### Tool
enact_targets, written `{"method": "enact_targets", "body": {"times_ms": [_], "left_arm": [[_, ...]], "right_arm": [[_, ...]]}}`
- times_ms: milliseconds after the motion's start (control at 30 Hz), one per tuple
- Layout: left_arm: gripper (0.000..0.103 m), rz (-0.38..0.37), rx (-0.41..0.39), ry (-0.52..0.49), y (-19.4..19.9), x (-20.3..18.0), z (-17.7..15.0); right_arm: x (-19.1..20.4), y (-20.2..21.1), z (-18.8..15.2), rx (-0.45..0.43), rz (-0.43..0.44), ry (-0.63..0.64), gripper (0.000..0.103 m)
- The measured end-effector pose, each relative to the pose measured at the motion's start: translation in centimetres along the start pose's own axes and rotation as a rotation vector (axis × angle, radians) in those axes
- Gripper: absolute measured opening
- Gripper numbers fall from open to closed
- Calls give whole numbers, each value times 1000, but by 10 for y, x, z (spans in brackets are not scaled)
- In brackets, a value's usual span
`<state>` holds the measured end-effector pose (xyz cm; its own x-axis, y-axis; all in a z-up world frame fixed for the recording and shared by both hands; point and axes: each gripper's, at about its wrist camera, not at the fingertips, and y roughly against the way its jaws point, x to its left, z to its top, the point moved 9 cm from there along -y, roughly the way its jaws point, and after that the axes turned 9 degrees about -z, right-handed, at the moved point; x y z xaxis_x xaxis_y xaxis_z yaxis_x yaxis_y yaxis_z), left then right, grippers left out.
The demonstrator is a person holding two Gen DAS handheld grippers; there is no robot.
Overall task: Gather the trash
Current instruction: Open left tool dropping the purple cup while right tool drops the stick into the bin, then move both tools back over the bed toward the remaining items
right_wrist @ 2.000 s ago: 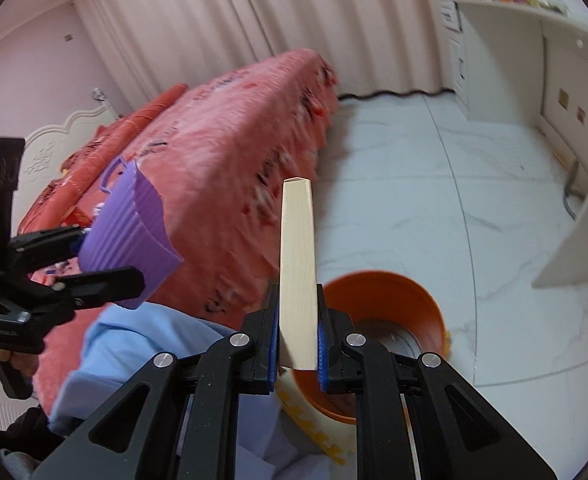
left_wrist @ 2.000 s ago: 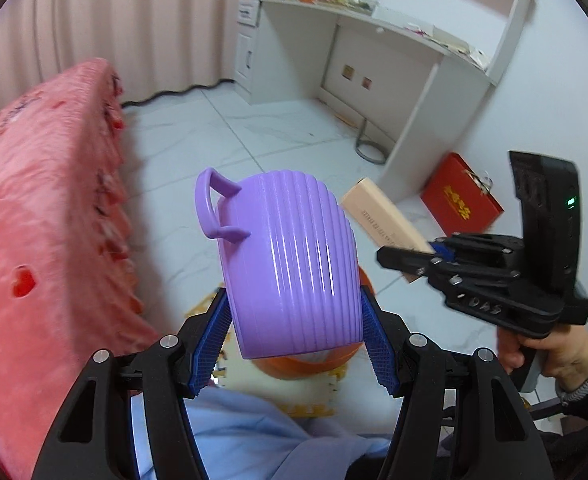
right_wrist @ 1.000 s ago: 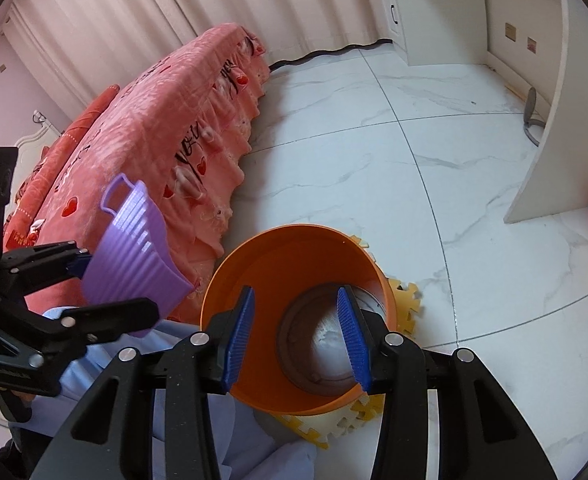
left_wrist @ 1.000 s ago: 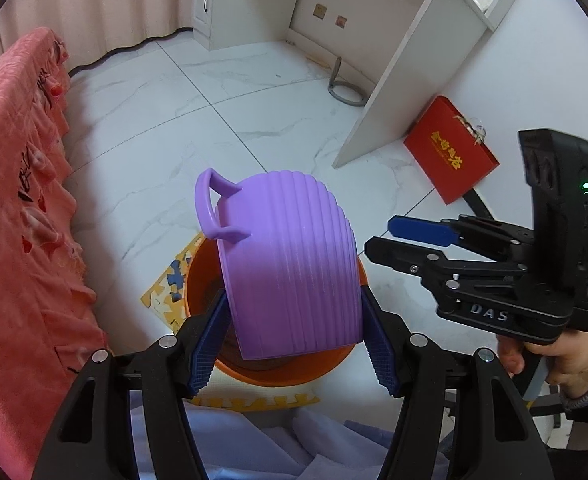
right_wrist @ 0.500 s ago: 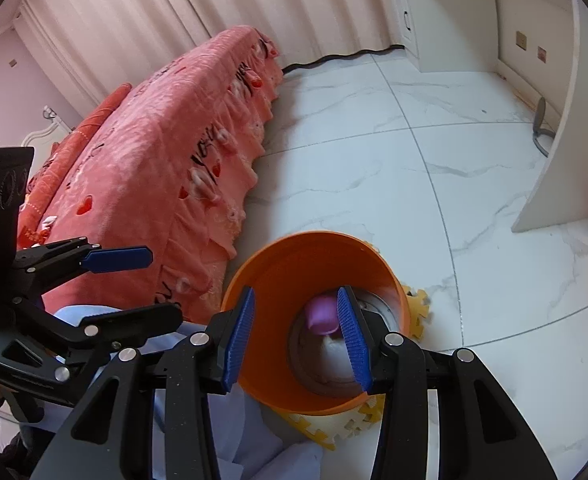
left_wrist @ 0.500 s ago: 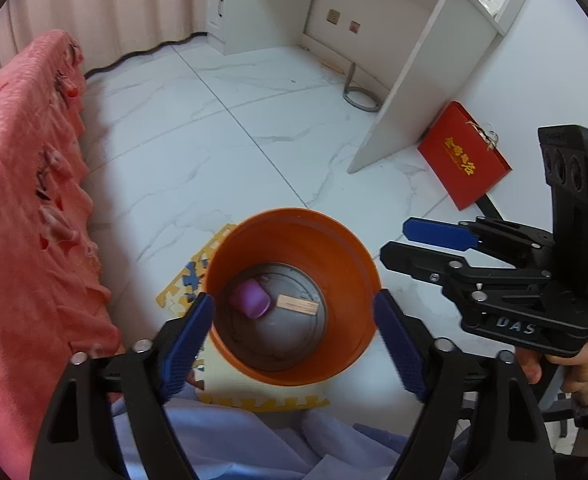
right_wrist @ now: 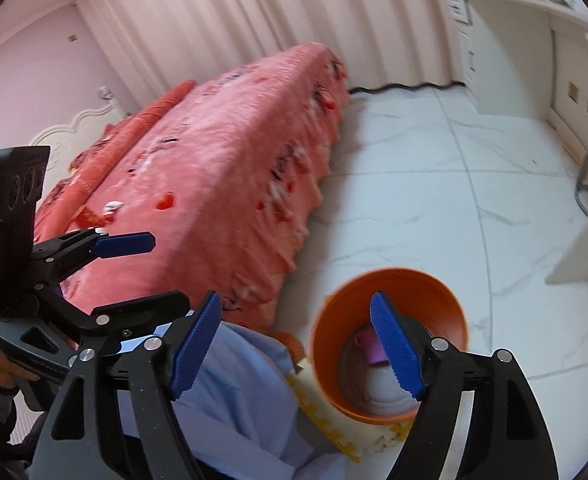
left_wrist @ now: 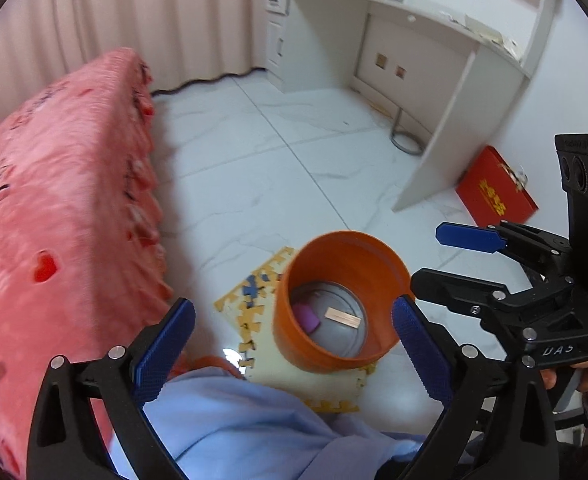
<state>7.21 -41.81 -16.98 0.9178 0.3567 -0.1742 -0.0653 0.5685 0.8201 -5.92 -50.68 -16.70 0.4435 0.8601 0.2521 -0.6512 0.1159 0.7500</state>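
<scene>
An orange bin (left_wrist: pixel 294 344) stands on the floor, with a purple ribbed cup (left_wrist: pixel 308 316) and a wooden block (left_wrist: pixel 342 317) lying on its bottom. My left gripper (left_wrist: pixel 292 306) hangs above and in front of the bin, its jaws opening wide with nothing between them. The right gripper (left_wrist: pixel 430 258), held by a hand, is at the right of the bin. In the right wrist view my right gripper (right_wrist: pixel 296 300) is also opening and empty, above the bin (right_wrist: pixel 334 380). The cup (right_wrist: pixel 368 344) shows partly behind one pad there. The left gripper (right_wrist: pixel 169 270) is at the left.
A pink bed (left_wrist: pixel 53 200) fills the left side. The bin rests on a yellow foam puzzle mat (left_wrist: pixel 253 300). A white desk (left_wrist: pixel 434 100) and a red box (left_wrist: pixel 494 196) stand at the far right. Light blue clothing (left_wrist: pixel 233 420) lies below the grippers.
The left gripper let go of the purple cup, which now lies in the bin beside the wooden block. Both grippers rose and tilted up, and their jaws spread wider.
</scene>
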Motion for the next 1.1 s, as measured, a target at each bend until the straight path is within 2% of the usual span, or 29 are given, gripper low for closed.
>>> {"method": "enact_targets", "body": {"times_ms": [100,333,700,867,1100], "left_arm": [[97,48,-20,20,24,10,-8],[97,152,-76,94,81,43,-36],[97,317,-124,289,165,111,-116],[97,359,-131,353,191,130,-151],[97,396,-156,426,221,158,-187]], "right_arm": [[26,8,8,-21,23,40,83],[86,17,13,-28,91,142,83],[215,20,4,0,256,373,83],[267,16,-3,20,314,428,83],[323,2,-13,43,351,515,83]]}}
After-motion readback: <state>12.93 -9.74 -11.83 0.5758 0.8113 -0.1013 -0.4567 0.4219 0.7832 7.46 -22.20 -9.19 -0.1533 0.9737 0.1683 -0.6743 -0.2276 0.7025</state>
